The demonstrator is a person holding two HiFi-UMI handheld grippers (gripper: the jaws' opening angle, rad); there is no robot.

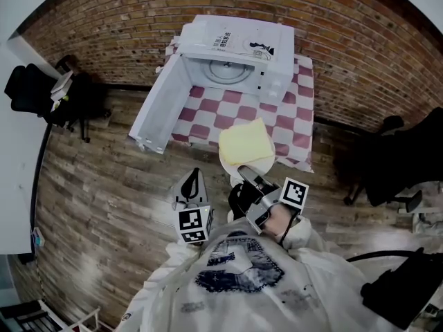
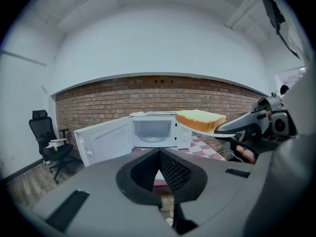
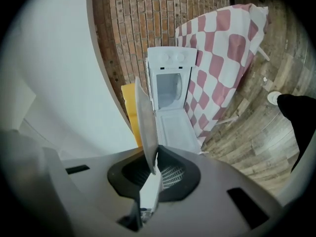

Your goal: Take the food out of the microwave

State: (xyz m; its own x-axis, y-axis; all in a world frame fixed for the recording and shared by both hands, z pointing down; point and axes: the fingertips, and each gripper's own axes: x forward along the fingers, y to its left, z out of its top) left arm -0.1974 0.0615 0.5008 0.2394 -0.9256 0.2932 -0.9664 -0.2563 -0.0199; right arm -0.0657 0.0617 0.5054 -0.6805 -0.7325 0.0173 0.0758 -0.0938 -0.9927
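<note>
Over the near edge of the checked tablecloth (image 1: 291, 120), head view, the right gripper (image 1: 248, 175) holds a plate (image 1: 230, 164) with a bread slice (image 1: 246, 142) outside the open microwave (image 1: 235, 54); left gripper view: the left gripper (image 2: 159, 154) closed, empty, an office chair (image 2: 44, 137) beside the door (image 2: 106, 142); right gripper view: jaws clamp the plate's rim.

A red-brown brick wall (image 1: 104, 19) arcs across the top of the frame; grey-brown wooden plank floor (image 1: 104, 185) fills the left; a black wheeled office chair (image 1: 73, 102) stands upper left; a pink-and-white checked tablecloth (image 1: 294, 126) drapes upper centre.
</note>
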